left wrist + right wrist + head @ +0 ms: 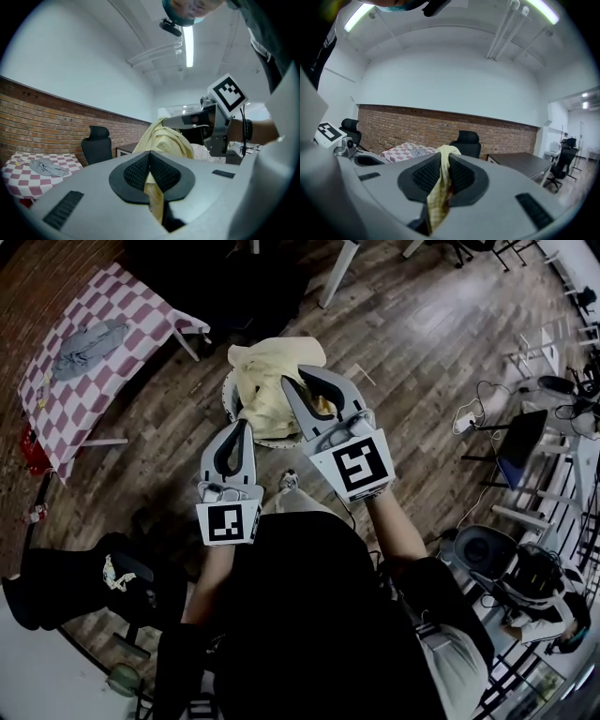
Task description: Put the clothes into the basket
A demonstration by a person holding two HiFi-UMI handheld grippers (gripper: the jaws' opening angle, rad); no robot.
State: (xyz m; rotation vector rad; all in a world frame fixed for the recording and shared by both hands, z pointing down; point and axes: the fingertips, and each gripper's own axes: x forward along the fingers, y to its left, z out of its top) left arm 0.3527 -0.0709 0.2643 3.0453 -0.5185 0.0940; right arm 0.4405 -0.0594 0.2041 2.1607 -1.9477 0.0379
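A pale yellow garment point(267, 381) hangs bunched between both grippers, over a white basket point(228, 396) on the wood floor. My left gripper point(246, 425) is shut on the garment's near edge; the cloth point(157, 199) is pinched between its pads. My right gripper point(303, 376) is higher and further out, shut on another fold point(438, 197) that sticks up past the pads. The left gripper view shows the right gripper point(180, 122) holding the cloth's top. A grey garment point(89, 343) lies on the checkered table point(127, 296) to the far left.
A black office chair point(98, 143) stands by the brick wall near the checkered table. A dark bag or seat point(75, 582) sits by the person's left side. Desks, cables and equipment point(520, 432) crowd the right. White table legs point(339, 273) stand beyond the basket.
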